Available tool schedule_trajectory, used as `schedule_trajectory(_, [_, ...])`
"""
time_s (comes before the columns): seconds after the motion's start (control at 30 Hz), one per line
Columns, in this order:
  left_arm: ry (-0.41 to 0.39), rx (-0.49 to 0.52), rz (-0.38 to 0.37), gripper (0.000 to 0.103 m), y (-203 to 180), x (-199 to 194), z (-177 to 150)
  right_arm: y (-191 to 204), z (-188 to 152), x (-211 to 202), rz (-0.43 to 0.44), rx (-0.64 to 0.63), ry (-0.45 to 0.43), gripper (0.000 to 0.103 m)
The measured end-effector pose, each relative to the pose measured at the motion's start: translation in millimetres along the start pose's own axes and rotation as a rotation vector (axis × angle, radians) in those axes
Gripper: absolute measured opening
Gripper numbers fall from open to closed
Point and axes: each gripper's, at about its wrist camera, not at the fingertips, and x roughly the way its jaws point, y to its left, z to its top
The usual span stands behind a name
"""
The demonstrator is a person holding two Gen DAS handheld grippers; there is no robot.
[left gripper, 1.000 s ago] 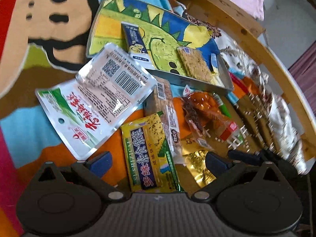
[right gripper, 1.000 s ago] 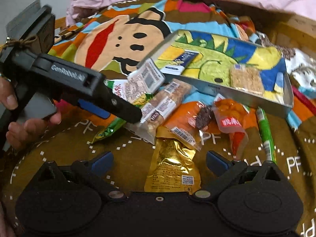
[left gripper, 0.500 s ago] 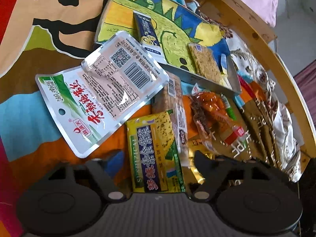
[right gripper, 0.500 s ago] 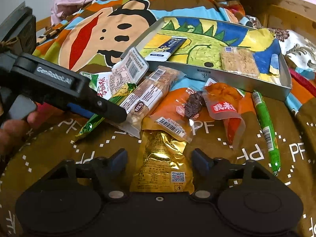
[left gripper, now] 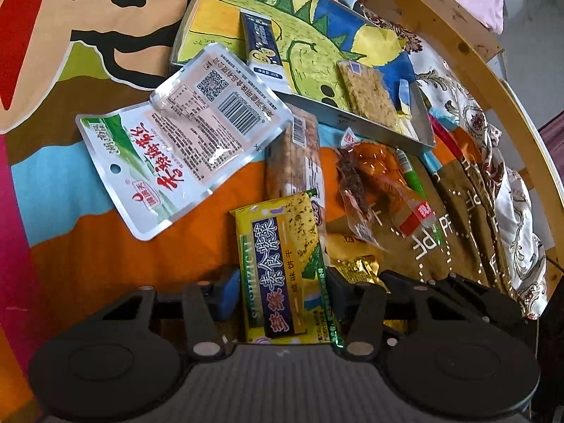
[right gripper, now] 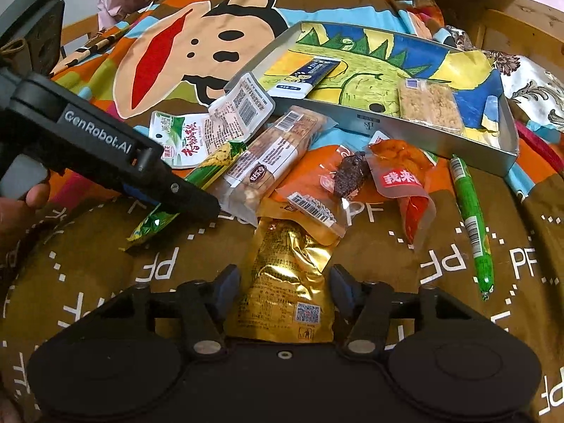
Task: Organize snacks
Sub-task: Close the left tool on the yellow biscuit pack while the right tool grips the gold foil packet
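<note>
Snack packets lie heaped on a bright cartoon-print cloth point(right gripper: 197, 56), and each gripper has one packet between its jaws. The left gripper point(left gripper: 282, 290) is closing its jaws around a flat yellow-and-green biscuit packet with a dark blue label point(left gripper: 280, 268), which lies lengthwise between the two fingers; the right finger touches the packet's edge, while whether the blue-padded left finger presses it cannot be told. Ahead and to the left of those jaws lies a white foil pouch with red lettering and a barcode point(left gripper: 176, 155); straight ahead is a long clear-wrapped brown cake bar point(left gripper: 294, 155), and ahead to the right a clear orange packet point(left gripper: 373, 179). Beyond these sits a shallow metal tray with a dinosaur drawing point(left gripper: 352, 118), holding a dark blue sachet point(left gripper: 262, 46) and a square crumbly biscuit in clear wrap point(left gripper: 366, 91). The right gripper point(right gripper: 285, 290) is closing its jaws on a crinkled gold foil pouch point(right gripper: 285, 282) lying between them, both fingers at its edges with no clear press visible. To the right of those jaws lies a thin green sausage stick point(right gripper: 470, 211).
</note>
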Motion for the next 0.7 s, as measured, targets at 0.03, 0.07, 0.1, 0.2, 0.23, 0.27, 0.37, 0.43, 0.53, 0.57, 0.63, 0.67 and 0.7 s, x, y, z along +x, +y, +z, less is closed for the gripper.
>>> schedule_trajectory(0.03, [0.001, 0.003, 0.005, 0.055, -1, 1, 0, 0, 0, 1, 0.0, 0.0, -0.007, 0.062])
schedule_trajectory(0.07, [0.003, 0.003, 0.007, 0.056, 0, 3, 1, 0, 1, 3, -0.006, -0.004, -0.012, 0.066])
schedule_trajectory(0.1, [0.002, 0.0, 0.008, 0.056, 0, 5, 1, 0, 1, 4, -0.01, -0.005, -0.018, 0.067])
schedule_trajectory(0.2, [-0.006, -0.01, 0.003, 0.057, 3, 7, 4, -6, 3, 7, 0.002, 0.027, -0.023, 0.068])
schedule_trajectory(0.23, [-0.008, -0.01, 0.001, 0.057, 4, 8, 4, -7, 3, 9, 0.009, 0.038, -0.018, 0.069])
schedule_trajectory(0.27, [-0.009, -0.012, -0.001, 0.057, 5, 8, 4, -6, 2, 10, 0.009, 0.04, -0.014, 0.069])
schedule_trajectory(0.37, [-0.016, -0.02, 0.011, 0.055, 3, 7, 3, 2, 1, 8, 0.004, -0.005, -0.009, 0.059])
schedule_trajectory(0.43, [-0.018, -0.032, 0.02, 0.055, 1, 5, 1, 8, 0, 7, -0.014, -0.041, -0.009, 0.056])
schedule_trajectory(0.53, [-0.039, -0.062, 0.032, 0.054, -5, 0, -4, 9, -2, 3, -0.022, -0.055, -0.009, 0.05])
schedule_trajectory(0.57, [-0.059, -0.079, 0.026, 0.054, -7, -3, -6, 9, -2, 1, -0.026, -0.059, -0.01, 0.049])
schedule_trajectory(0.63, [-0.092, -0.101, 0.007, 0.054, -13, -9, -11, 12, -4, -3, -0.041, -0.085, -0.017, 0.048])
schedule_trajectory(0.67, [-0.11, -0.103, 0.004, 0.054, -17, -13, -13, 14, -5, -5, -0.05, -0.104, -0.024, 0.047])
schedule_trajectory(0.7, [-0.129, -0.099, 0.004, 0.054, -20, -17, -15, 18, -7, -7, -0.063, -0.132, -0.033, 0.047])
